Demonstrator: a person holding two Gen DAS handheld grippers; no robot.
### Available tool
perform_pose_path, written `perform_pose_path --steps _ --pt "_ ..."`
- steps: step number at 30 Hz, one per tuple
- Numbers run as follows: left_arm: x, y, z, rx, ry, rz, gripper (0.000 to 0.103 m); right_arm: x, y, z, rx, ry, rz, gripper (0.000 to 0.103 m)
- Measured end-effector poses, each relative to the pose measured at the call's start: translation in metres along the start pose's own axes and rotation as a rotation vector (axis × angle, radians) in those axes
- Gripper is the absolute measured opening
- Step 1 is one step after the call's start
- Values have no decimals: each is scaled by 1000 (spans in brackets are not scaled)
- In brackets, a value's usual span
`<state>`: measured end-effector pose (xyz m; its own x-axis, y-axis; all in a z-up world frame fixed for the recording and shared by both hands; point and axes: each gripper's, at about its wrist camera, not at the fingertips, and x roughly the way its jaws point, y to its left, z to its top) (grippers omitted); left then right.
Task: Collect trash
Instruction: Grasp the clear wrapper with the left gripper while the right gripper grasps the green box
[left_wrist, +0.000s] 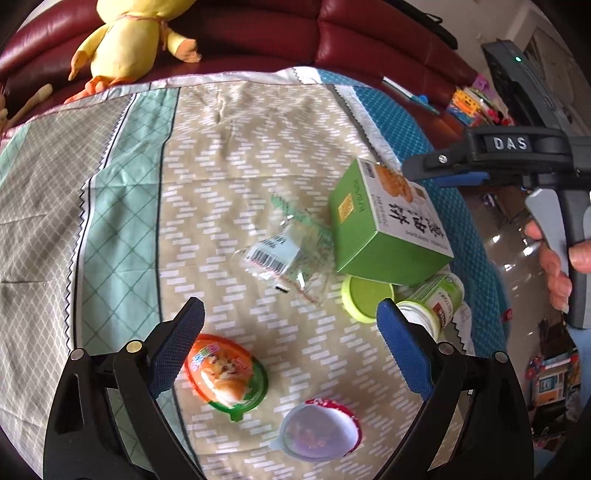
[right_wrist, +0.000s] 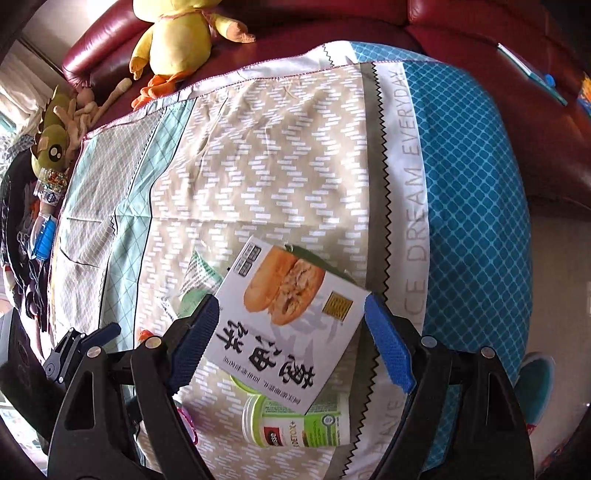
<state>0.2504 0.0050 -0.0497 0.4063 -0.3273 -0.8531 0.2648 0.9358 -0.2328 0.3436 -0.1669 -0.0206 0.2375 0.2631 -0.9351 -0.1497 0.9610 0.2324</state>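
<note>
A green and white food box (left_wrist: 384, 225) is tilted above the patterned cloth (left_wrist: 258, 147), with my right gripper (right_wrist: 291, 310) shut on its sides; the box (right_wrist: 288, 321) fills the space between the blue pads. Under it lie a green-labelled bottle (right_wrist: 299, 424) on its side and a lime lid (left_wrist: 365, 297). A clear plastic wrapper (left_wrist: 284, 251) lies to the box's left. My left gripper (left_wrist: 291, 314) is open and empty, above the cloth. An orange jelly cup (left_wrist: 225, 373) and a clear-lidded cup (left_wrist: 317, 428) lie near it.
A yellow plush duck (left_wrist: 129, 40) sits on the red leather sofa (left_wrist: 369, 40) beyond the cloth. More plush toys and clutter (right_wrist: 51, 155) lie at the cloth's left edge. Floor and a teal shoe (right_wrist: 535, 384) are to the right.
</note>
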Motion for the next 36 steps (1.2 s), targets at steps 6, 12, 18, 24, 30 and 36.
perform_pose_path --steps 6,12,18,24,30,36 --pt "29 -27 21 72 16 87 94 15 -17 20 -33 19 95 68" --pt "48 -21 36 27 31 151 94 38 -30 22 -36 90 221 68" --pt "62 -11 50 -20 38 231 94 30 -31 7 -66 88 268 52" --pt "65 -10 58 -6 36 242 93 13 -46 -10 -27 89 331 40" --pt "60 -3 50 11 33 240 92 25 -39 -11 -27 119 351 40" --pt "45 17 41 46 34 214 93 37 -29 -8 -18 110 351 43"
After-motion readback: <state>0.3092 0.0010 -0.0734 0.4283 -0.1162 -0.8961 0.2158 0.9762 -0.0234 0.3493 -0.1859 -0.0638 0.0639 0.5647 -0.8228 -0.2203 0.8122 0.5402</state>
